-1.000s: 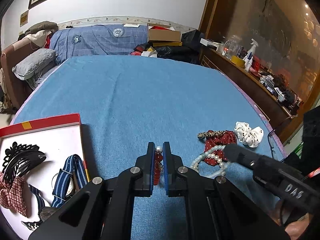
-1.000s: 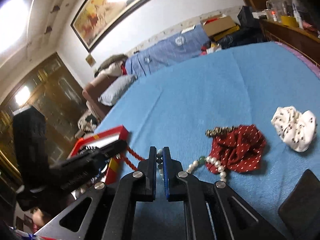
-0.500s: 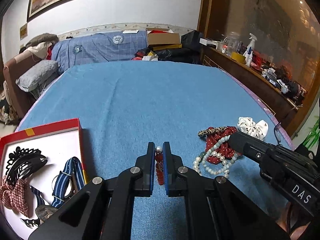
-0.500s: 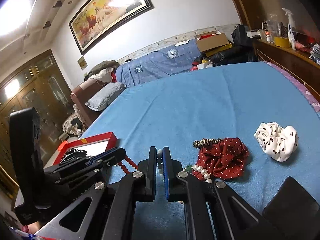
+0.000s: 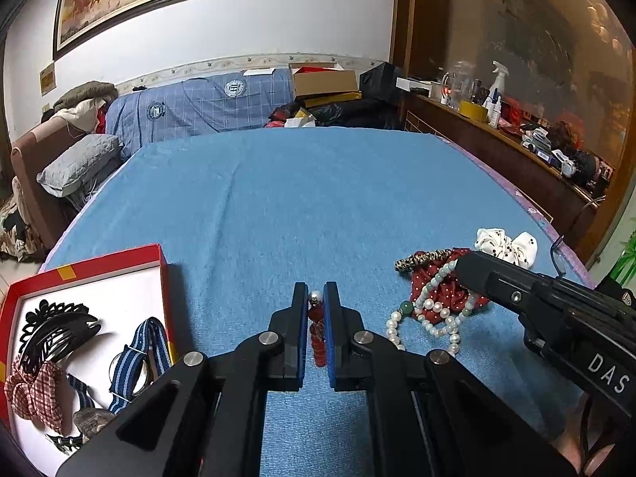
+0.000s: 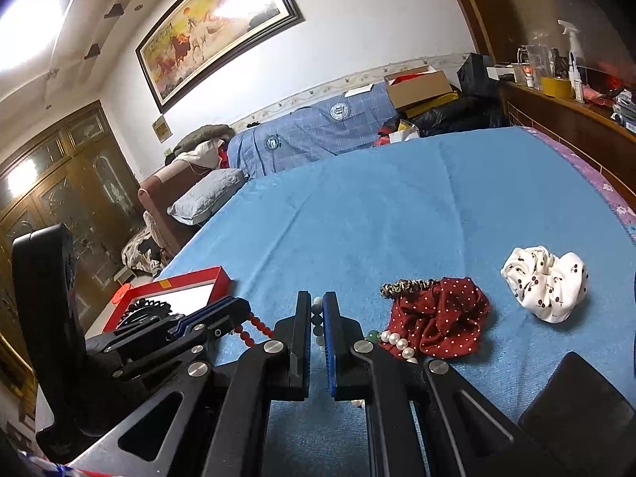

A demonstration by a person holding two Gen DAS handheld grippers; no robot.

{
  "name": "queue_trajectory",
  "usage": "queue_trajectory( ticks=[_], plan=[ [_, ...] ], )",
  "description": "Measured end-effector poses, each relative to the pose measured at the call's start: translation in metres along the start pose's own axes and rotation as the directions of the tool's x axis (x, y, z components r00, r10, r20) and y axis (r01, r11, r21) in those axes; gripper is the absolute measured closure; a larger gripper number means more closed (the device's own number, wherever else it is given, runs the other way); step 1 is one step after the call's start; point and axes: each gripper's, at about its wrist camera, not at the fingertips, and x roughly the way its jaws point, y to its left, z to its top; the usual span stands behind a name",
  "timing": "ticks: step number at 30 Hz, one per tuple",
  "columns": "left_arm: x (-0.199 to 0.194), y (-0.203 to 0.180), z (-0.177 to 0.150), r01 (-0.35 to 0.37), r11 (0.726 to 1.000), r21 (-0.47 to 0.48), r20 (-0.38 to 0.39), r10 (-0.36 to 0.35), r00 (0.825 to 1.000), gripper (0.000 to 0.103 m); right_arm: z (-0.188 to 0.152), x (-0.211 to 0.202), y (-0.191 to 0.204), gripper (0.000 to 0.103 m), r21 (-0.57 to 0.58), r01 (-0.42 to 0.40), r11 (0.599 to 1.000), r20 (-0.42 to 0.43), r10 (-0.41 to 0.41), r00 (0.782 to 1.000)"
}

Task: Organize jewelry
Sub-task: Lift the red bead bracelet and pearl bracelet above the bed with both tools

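My left gripper [image 5: 316, 298] is shut on a red bead strand [image 5: 318, 334] with a silver end bead, held above the blue bed cover. My right gripper [image 6: 317, 310] is shut on a pearl necklace [image 6: 397, 344] with green beads. In the left wrist view the pearl necklace [image 5: 433, 318] hangs in loops from the right gripper's [image 5: 465, 270] tip over a red dotted scrunchie [image 5: 441, 290]. In the right wrist view the red bead strand [image 6: 254, 324] runs from the left gripper [image 6: 238, 306] towards my right fingers. A red box [image 5: 99, 262] with a white floor lies to the left.
The box holds a black hair claw [image 5: 51, 330], a striped watch strap [image 5: 139, 349] and a checked bow [image 5: 35, 393]. A white scrunchie [image 6: 544, 282] and a leopard hair tie [image 6: 405, 288] lie on the cover [image 5: 318, 198]. A wooden ledge [image 5: 516, 151] runs along the right.
Both wrists have rolled and the views have levelled. The pearl loops now hang higher from the right gripper's tip, over the red scrunchie. Both grips are unchanged.
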Motion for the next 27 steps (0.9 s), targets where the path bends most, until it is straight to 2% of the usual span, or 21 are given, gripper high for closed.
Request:
queue_trajectory(
  ticks=[27],
  plan=[
    [-0.0078,0.0048,0.0001,-0.003,1.000,-0.013,0.028,0.004,1.000,0.096,0.0035,-0.0055,0.0000,0.098,-0.004,-0.006,1.000,0.009,0.006,1.000]
  ],
)
